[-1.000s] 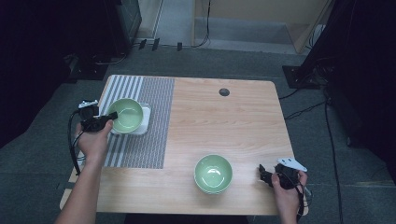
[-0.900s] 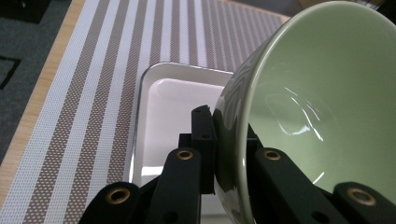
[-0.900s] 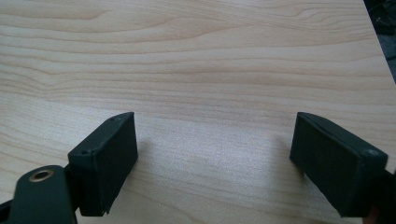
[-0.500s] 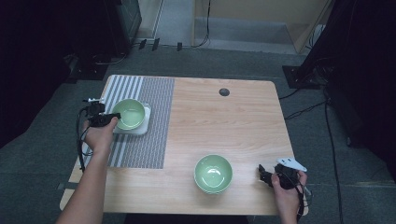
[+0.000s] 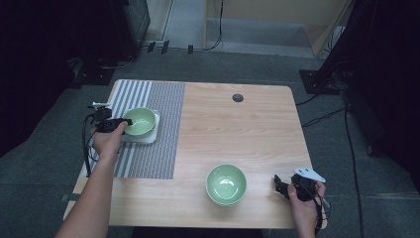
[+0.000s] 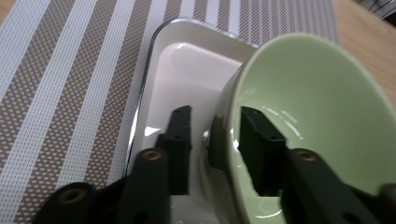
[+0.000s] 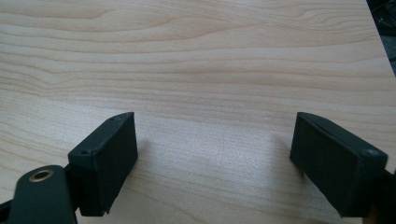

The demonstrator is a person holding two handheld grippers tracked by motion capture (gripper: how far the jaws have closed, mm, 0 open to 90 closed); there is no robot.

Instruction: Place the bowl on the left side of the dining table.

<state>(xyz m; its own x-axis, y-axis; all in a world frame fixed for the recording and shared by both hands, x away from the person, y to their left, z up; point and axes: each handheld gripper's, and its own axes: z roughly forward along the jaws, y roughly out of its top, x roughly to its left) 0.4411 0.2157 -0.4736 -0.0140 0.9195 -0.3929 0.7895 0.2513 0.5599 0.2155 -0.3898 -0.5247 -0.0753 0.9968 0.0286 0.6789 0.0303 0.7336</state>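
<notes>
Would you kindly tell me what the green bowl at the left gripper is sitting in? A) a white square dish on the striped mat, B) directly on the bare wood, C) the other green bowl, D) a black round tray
A: in the left gripper view the green bowl sits inside the white square dish, which lies on the striped mat; the left gripper has its jaws astride the bowl's rim.

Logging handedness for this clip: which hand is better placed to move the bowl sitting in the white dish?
Left. The left gripper straddles that bowl's rim, jaws just opened, while the right gripper waits open beside the other bowl.
</notes>
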